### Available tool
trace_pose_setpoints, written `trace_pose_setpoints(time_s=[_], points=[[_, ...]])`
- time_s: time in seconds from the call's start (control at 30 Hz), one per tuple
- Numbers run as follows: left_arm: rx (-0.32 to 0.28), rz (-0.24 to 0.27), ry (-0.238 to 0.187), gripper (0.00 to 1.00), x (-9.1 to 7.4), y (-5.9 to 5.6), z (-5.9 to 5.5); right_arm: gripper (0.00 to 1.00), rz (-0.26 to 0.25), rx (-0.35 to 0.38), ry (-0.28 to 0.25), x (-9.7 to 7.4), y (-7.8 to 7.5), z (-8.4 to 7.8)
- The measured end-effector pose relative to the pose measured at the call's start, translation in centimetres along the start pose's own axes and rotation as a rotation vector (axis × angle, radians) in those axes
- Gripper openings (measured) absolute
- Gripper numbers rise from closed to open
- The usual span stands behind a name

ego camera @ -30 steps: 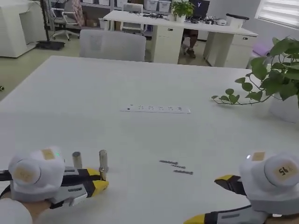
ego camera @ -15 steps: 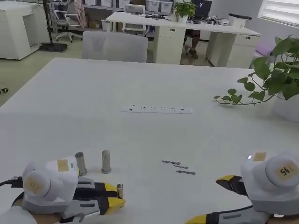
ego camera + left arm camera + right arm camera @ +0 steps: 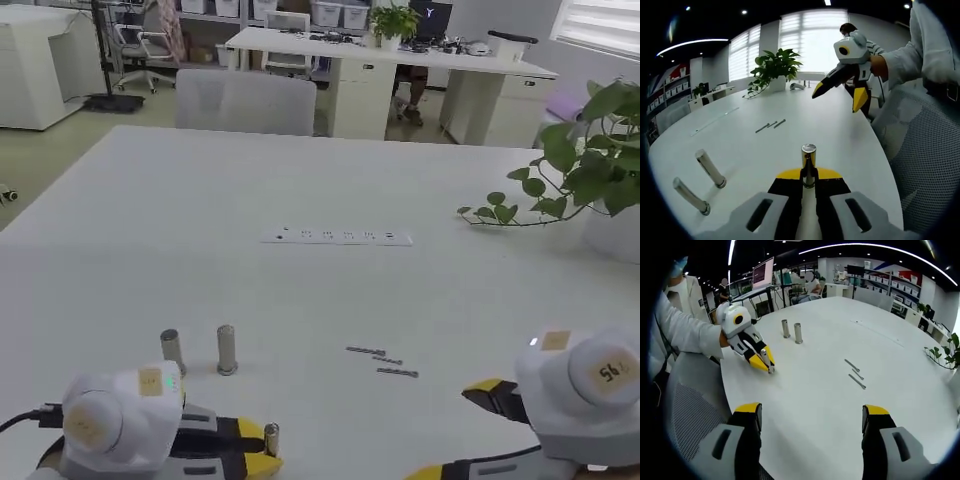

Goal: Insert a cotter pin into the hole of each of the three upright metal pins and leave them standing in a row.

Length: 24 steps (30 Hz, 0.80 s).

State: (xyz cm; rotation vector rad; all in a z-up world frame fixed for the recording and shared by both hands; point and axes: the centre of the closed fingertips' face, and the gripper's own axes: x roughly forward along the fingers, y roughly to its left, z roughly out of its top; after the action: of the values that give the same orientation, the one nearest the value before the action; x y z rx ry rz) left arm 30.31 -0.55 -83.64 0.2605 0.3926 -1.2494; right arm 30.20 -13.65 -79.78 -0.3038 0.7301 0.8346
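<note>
Left hand-held gripper (image 3: 809,176) clamps metal pin (image 3: 808,155), base hidden; right hand-held gripper (image 3: 812,412) gapes empty.

A white power strip (image 3: 335,237) lies on the pale surface (image 3: 150,220), with a leafy potted plant (image 3: 590,150) to its right and a grey chair (image 3: 245,102) beyond it.

Three metal pins (image 3: 226,350) and three cotter pins (image 3: 385,359) are on one white workbench (image 3: 300,180). Two grippers are at its near edge, a left gripper (image 3: 809,176) and a right gripper (image 3: 812,409). Farther back are one power strip (image 3: 336,236) and one potted plant (image 3: 585,150).
</note>
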Motion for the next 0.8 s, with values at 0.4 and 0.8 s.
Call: trace_pose_setpoints(time_s=[0.4,0.8], points=[[0.018,-0.047,-0.01,0.06,0.69,-0.57,-0.72,0.84,-0.002,0.001,0.008,-0.15,-0.02,-0.34],[-0.002,-0.07,-0.028,0.08,0.43,-0.61,-0.77,0.84,-0.007,0.0,0.017,-0.3,-0.02,-0.7]])
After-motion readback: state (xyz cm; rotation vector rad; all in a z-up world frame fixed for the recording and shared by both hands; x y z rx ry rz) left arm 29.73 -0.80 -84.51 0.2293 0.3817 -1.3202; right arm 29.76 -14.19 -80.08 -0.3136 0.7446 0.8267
